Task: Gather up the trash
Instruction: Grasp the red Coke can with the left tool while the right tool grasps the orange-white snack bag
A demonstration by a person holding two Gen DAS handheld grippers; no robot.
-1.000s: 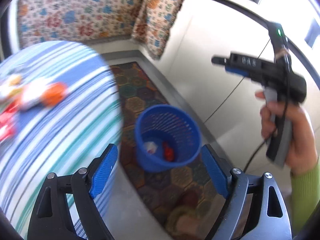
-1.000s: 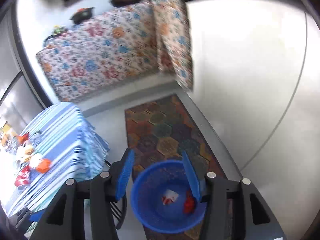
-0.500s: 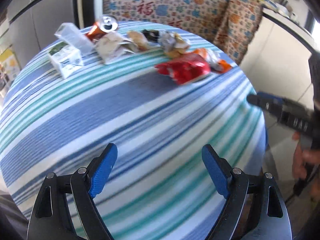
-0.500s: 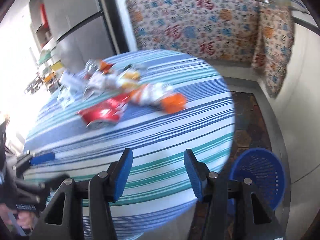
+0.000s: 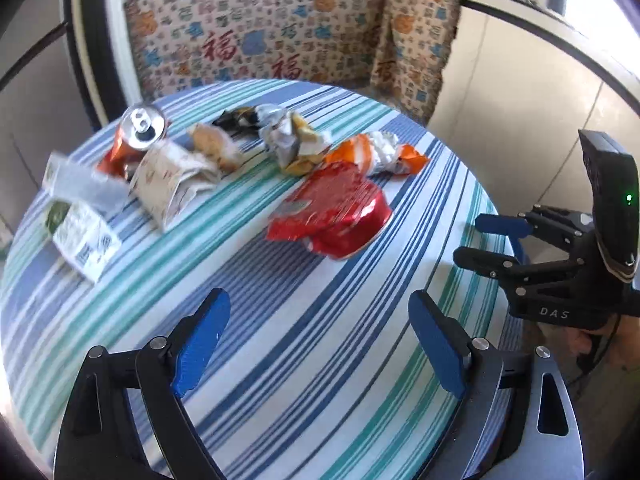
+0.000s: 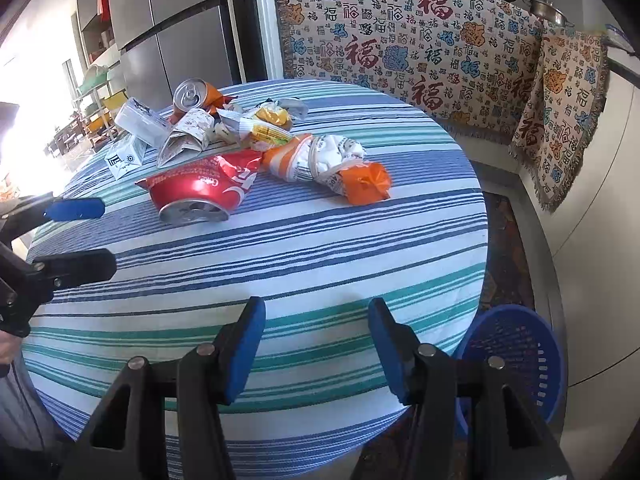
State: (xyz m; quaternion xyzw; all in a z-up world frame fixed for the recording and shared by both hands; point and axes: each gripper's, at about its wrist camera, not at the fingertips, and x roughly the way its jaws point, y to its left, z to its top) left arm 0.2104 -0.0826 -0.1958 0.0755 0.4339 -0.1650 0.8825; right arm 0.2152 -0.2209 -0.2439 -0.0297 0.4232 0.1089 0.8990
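Note:
Trash lies in a heap on the far half of the round striped table (image 5: pixel 320 340) (image 6: pixel 320 248): a crushed red can (image 5: pixel 332 212) (image 6: pixel 200 192), an orange-and-white wrapper (image 5: pixel 376 154) (image 6: pixel 332 164), crumpled foil and paper (image 5: pixel 288 136) (image 6: pixel 264 124), an orange can (image 5: pixel 136 136) (image 6: pixel 196 96), a white carton (image 5: pixel 84 236) (image 6: pixel 124 156). My left gripper (image 5: pixel 320 344) (image 6: pixel 84 236) is open and empty over the near table. My right gripper (image 6: pixel 316 348) (image 5: pixel 484 240) is open and empty at the table's right edge. The blue basket (image 6: pixel 516 352) stands on the floor to the right.
A patterned cloth (image 6: pixel 420 40) covers the bench behind the table. A steel fridge (image 6: pixel 172 28) stands at the back left. A patterned rug (image 6: pixel 504 248) lies on the floor by the basket, beside a white cabinet wall (image 5: pixel 520 112).
Both grippers have swung from above the blue basket back to the table. They now face the trash heap. Both stay open and empty.

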